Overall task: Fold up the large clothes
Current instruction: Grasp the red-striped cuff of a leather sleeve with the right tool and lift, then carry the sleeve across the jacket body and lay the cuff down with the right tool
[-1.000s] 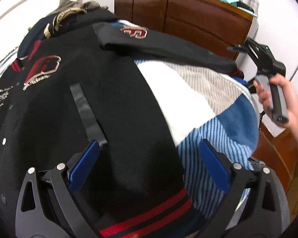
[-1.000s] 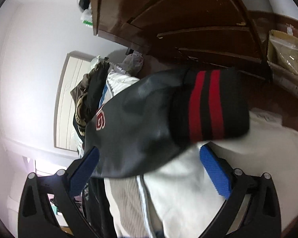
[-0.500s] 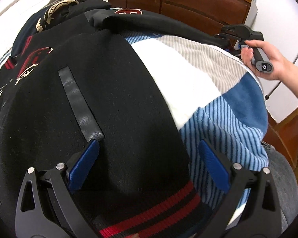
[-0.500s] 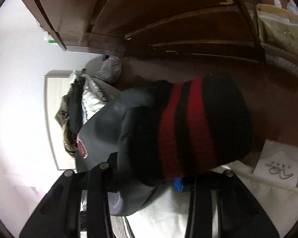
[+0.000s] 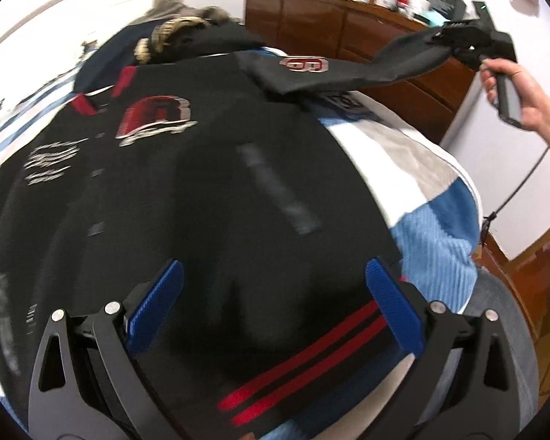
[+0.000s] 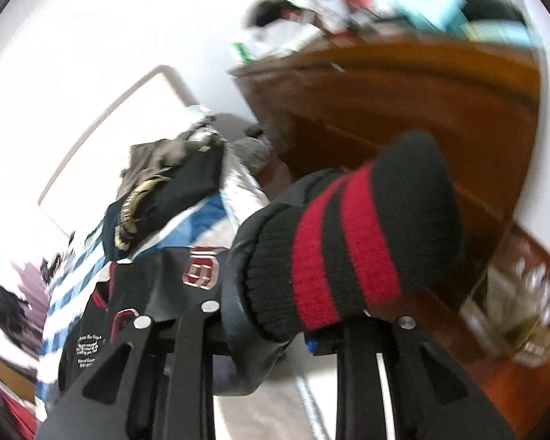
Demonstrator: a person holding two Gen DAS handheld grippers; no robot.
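Observation:
A black varsity jacket (image 5: 209,198) with red patches lies spread on the bed. My left gripper (image 5: 273,295) is open just above its red-striped hem (image 5: 304,377), holding nothing. My right gripper (image 5: 458,36) is shut on the jacket's grey sleeve (image 5: 366,69) and holds it lifted off the bed to the far right. In the right wrist view the sleeve's black cuff with red stripes (image 6: 355,245) bulges out above the shut right gripper (image 6: 275,333), whose fingertips are hidden by the cloth.
A blue, white and grey striped blanket (image 5: 432,227) covers the bed under the jacket. Another dark garment with a fur trim (image 5: 179,33) lies at the far end. A brown wooden dresser (image 5: 348,25) with clutter on top stands beyond the bed.
My right gripper closed on the sleeve cuff and has lifted it up and away from the bed. My left gripper shifted slightly over the hem and stays open.

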